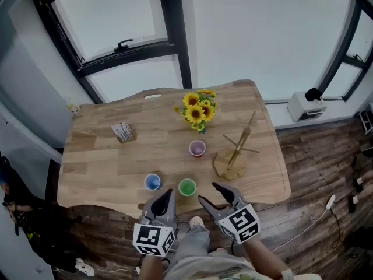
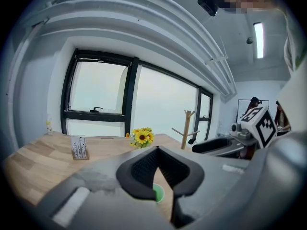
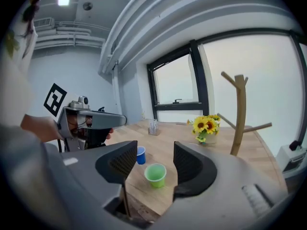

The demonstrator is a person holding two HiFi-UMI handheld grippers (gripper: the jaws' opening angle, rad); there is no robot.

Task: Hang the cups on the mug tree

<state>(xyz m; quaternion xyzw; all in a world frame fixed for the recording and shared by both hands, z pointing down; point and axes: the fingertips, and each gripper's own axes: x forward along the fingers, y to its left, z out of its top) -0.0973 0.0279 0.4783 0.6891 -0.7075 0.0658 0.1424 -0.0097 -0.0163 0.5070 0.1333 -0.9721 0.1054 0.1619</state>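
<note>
Three cups stand on the wooden table (image 1: 116,162): a blue cup (image 1: 152,182), a green cup (image 1: 187,187) and a purple cup (image 1: 197,149). The wooden mug tree (image 1: 236,150) stands bare at the table's right. My left gripper (image 1: 166,198) hovers at the near edge between the blue and green cups, its jaws touching at the tips, empty. My right gripper (image 1: 215,193) hangs open just right of the green cup, which shows between its jaws (image 3: 155,175). The blue cup (image 3: 140,155) and mug tree (image 3: 238,114) also show in the right gripper view.
A pot of sunflowers (image 1: 197,111) stands at the back middle, behind the purple cup. A small card holder (image 1: 123,132) sits at the left. Windows rise beyond the table; wood flooring lies to the right.
</note>
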